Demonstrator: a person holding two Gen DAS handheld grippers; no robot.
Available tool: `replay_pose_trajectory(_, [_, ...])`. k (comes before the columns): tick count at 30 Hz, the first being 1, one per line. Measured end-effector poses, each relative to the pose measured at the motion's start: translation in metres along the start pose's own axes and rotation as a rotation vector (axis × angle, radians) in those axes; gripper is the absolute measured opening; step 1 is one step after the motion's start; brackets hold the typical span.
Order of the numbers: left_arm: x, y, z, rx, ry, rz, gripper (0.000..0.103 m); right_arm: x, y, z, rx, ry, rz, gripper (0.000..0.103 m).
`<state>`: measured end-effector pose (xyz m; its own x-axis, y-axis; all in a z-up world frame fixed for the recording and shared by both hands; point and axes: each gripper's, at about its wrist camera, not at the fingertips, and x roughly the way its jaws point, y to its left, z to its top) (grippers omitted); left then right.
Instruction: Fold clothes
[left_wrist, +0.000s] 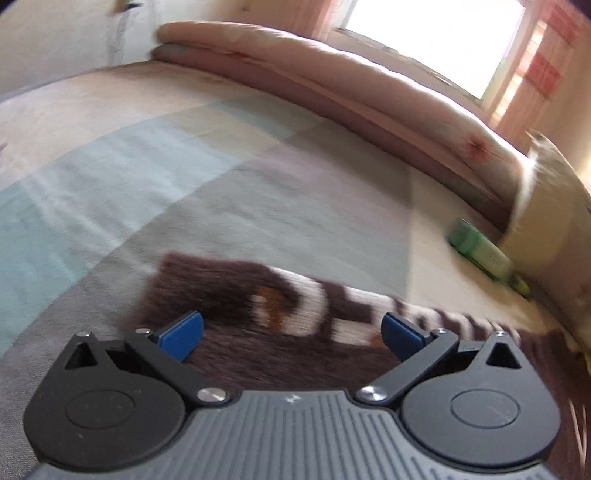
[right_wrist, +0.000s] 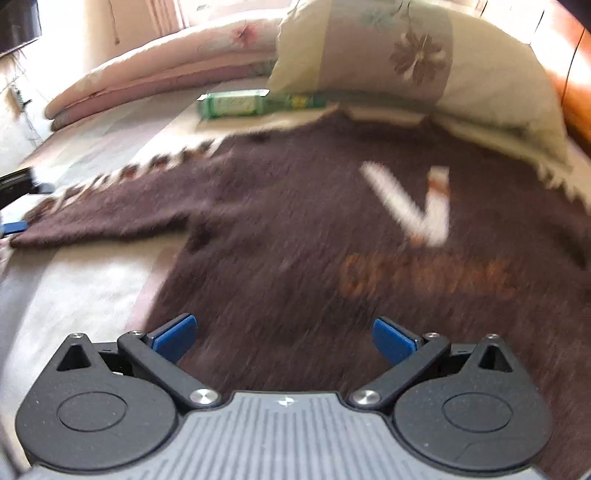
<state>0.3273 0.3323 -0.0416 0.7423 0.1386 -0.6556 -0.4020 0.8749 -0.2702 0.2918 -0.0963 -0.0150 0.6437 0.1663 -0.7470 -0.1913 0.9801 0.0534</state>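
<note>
Your brown sweater (right_wrist: 314, 221) lies spread flat on the bed (left_wrist: 147, 166), front side up with the white V and orange lettering showing, its collar toward the pillow (right_wrist: 424, 74) and its hem toward you. The relation to watch is the sleeve (left_wrist: 229, 291): its long axis runs out sideways from the body toward your left, and the cuff end sits directly ahead of your left gripper (left_wrist: 291, 330), just past the blue pads (left_wrist: 183, 330). So your left hand is the nearer one for that sleeve, and folding it in would likely mean carrying the cuff back across toward the sweater's chest. Your right gripper (right_wrist: 284, 336) hovers over the lower body of the sweater, near the hem, with knit directly under it; whether it touches the fabric is hard to say through the motion blur. Both sets of jaws stand wide apart and hold nothing, with brown knit visible in the gap between each pair. In the right wrist view the tip of your left gripper shows at the far left edge, right beside the cuff. A green box (right_wrist: 232, 105) and a folded pink quilt (left_wrist: 332, 74) lie beyond the sweater, well apart from the sleeve, so they should not interfere with the fold.
</note>
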Motion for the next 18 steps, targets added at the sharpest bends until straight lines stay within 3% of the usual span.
replay_pose_trajectory(2, [-0.006,-0.013,-0.002,0.056,0.005,-0.032,0.102,0.011,-0.005,0.014,0.012,-0.034,-0.059,0.103])
replay_pose_trajectory(6, [-0.008,-0.057,-0.012,0.228,-0.022,-0.057,0.102,0.056,-0.007,0.037,0.058,-0.011,-0.139,0.103])
replay_pose_trajectory(8, [-0.008,-0.069,-0.015,0.278,-0.032,-0.065,0.102,0.076,0.007,0.032,0.062,0.039,-0.168,0.103])
replay_pose_trajectory(10, [-0.007,-0.075,-0.016,0.326,-0.029,-0.073,0.102,0.068,0.032,0.02,-0.009,0.001,-0.192,0.103])
replay_pose_trajectory(13, [-0.004,-0.074,-0.016,0.346,-0.015,-0.036,0.102,0.049,0.054,0.009,-0.113,0.047,0.0,0.103])
replay_pose_trajectory(16, [-0.006,-0.063,-0.015,0.324,-0.004,-0.024,0.102,0.034,0.051,0.024,-0.154,0.015,0.046,0.103])
replay_pose_trajectory(18, [-0.005,-0.057,-0.014,0.326,0.022,-0.068,0.102,0.034,0.042,0.042,-0.133,-0.006,0.018,0.103])
